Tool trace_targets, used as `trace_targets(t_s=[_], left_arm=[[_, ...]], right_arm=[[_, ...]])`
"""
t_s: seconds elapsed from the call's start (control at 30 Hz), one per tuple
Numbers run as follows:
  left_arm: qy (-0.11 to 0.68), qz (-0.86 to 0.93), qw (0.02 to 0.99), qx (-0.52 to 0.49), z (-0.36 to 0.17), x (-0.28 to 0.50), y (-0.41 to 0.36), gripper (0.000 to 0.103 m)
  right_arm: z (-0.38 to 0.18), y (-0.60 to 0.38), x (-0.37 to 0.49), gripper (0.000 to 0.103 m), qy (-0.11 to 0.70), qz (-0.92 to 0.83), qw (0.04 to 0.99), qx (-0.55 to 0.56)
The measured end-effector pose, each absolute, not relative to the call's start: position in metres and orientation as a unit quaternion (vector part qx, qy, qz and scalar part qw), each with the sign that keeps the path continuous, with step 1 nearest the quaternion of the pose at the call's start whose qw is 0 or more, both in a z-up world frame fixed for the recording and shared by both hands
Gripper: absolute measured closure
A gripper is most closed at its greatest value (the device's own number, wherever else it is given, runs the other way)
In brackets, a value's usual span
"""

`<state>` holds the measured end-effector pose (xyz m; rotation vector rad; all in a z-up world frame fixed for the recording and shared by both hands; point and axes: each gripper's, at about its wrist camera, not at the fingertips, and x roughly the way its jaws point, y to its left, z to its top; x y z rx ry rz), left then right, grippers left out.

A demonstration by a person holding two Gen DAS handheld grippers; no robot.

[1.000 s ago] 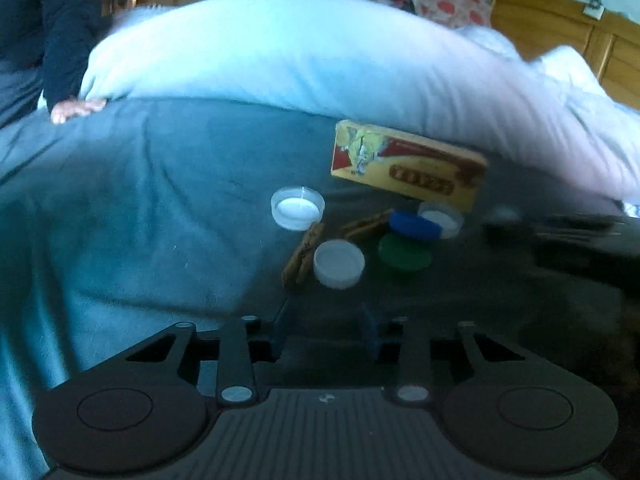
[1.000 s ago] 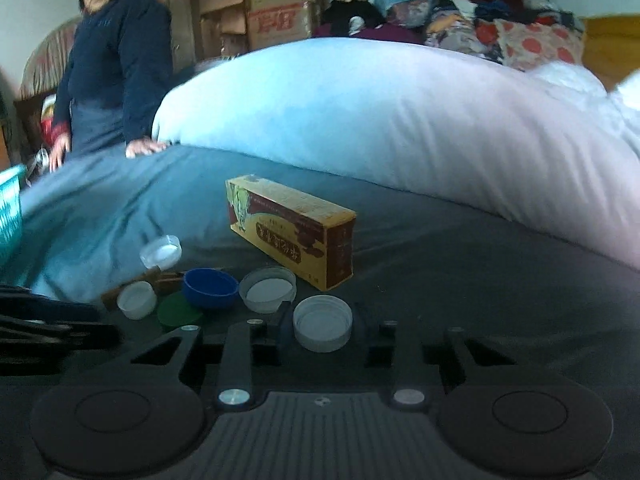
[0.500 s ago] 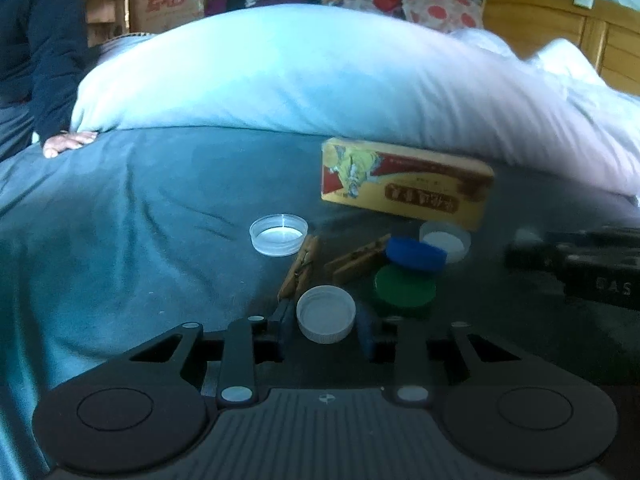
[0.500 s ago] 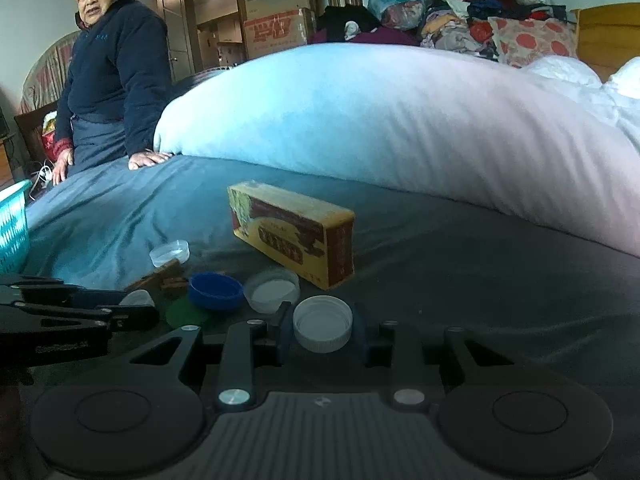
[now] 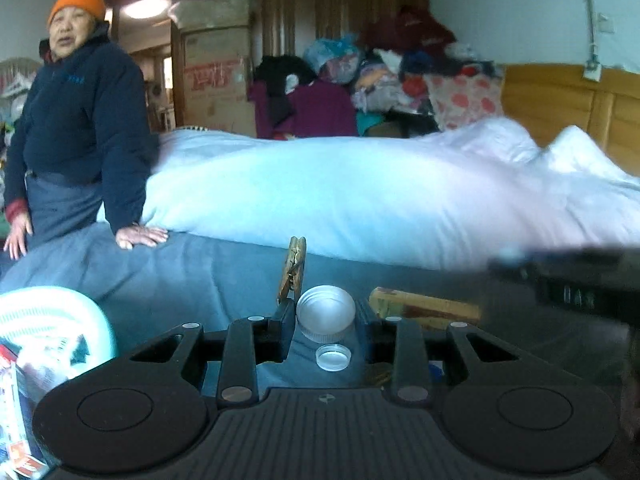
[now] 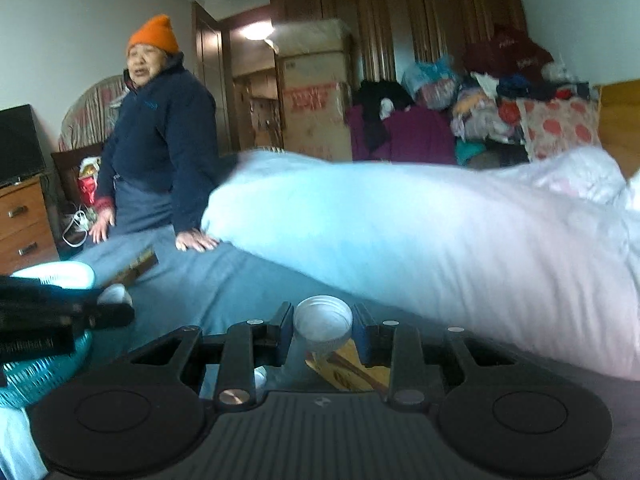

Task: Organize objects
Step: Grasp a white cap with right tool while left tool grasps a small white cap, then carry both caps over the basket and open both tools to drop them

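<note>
Left wrist view: left gripper point(image 5: 325, 317), jaws pinching a white cap point(image 5: 326, 312) and a wooden clothespin point(image 5: 293, 270), was held above the bed point(image 5: 192, 276); a clear lid point(image 5: 333, 357) lay below, a teal basket point(image 5: 48, 320) at lower left.

Right wrist view: right gripper point(image 6: 322, 330), jaws pinching a second white cap point(image 6: 322, 328), was raised beside the basket point(image 6: 44, 364), presumably for dropping in.

The bed point(image 5: 224, 276), under a blue-grey blanket, carries a puffy white duvet point(image 5: 360, 196) beyond the left hand-held gripper point(image 5: 325, 330), a small clear plastic lid point(image 5: 333, 357) below it, and a yellow cardboard box point(image 5: 424, 309) to its right.
</note>
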<state>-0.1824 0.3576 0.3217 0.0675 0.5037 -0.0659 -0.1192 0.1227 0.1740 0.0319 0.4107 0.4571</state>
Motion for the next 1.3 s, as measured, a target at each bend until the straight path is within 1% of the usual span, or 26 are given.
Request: trace_targets(t_s=[0.07,0.13,0.17,0.2,0.23,0.3,0.37,0.43,0.5,0.53,0.7,0.8,0.83,0.87,0.9,0.97,1.03,1.1,1.3], left_arm=[[0.260,-0.039,0.964,0.031,0.315,-0.186,0.361,0.070],[0.298,-0.073,0.951,0.033,0.294,-0.182,0.360,0.068],[0.310,-0.084,0.946,0.041,0.282,-0.182,0.359,0.054],[0.324,-0.088,0.940,0.066,0.264,-0.182,0.354,0.035],[0.332,-0.080,0.936,0.081,0.250,-0.182,0.351,0.030],[0.351,-0.064,0.929,0.095,0.226,-0.189,0.351,0.030],[0.362,-0.061,0.927,0.076,0.214,-0.195,0.357,0.030],[0.353,-0.060,0.931,0.069,0.212,-0.200,0.359,0.032],[0.349,-0.064,0.933,0.067,0.212,-0.198,0.356,0.045],[0.351,-0.070,0.931,0.067,0.211,-0.199,0.354,0.047],[0.364,-0.093,0.922,0.095,0.193,-0.194,0.337,0.048],[0.351,-0.090,0.927,0.100,0.184,-0.193,0.331,0.048],[0.350,-0.089,0.927,0.095,0.184,-0.191,0.330,0.050],[0.351,-0.091,0.928,0.091,0.184,-0.189,0.329,0.064],[0.354,-0.096,0.926,0.084,0.184,-0.187,0.328,0.071],[0.360,-0.092,0.925,0.078,0.187,-0.187,0.326,0.071],[0.357,-0.084,0.928,0.070,0.195,-0.192,0.327,0.071],[0.346,-0.071,0.934,0.061,0.216,-0.196,0.334,0.071],[0.244,-0.005,0.969,0.036,0.316,-0.219,0.374,0.071]], right_arm=[[0.174,0.122,-0.127,0.069,0.206,0.224,0.953,0.017],[0.165,0.120,-0.135,0.069,0.225,0.224,0.948,0.023],[0.160,0.119,-0.140,0.069,0.235,0.225,0.945,0.026],[0.156,0.118,-0.145,0.069,0.242,0.225,0.944,0.026],[0.151,0.119,-0.151,0.069,0.247,0.225,0.942,0.027],[0.142,0.118,-0.160,0.069,0.256,0.226,0.939,0.029],[0.133,0.115,-0.165,0.069,0.263,0.227,0.937,0.031],[0.124,0.111,-0.167,0.069,0.272,0.226,0.935,0.033],[0.115,0.107,-0.168,0.069,0.279,0.224,0.933,0.035],[0.113,0.105,-0.169,0.069,0.282,0.223,0.932,0.038],[0.108,0.097,-0.163,0.069,0.287,0.222,0.931,0.043],[0.106,0.095,-0.160,0.069,0.290,0.220,0.931,0.044],[0.106,0.095,-0.160,0.069,0.290,0.220,0.930,0.044],[0.107,0.095,-0.161,0.069,0.289,0.220,0.931,0.043],[0.107,0.096,-0.159,0.069,0.288,0.220,0.931,0.042],[0.111,0.096,-0.159,0.069,0.283,0.221,0.933,0.040],[0.119,0.098,-0.159,0.069,0.275,0.222,0.935,0.039],[0.131,0.102,-0.157,0.069,0.263,0.227,0.937,0.036],[0.186,0.137,-0.147,0.069,0.208,0.259,0.943,0.030]])
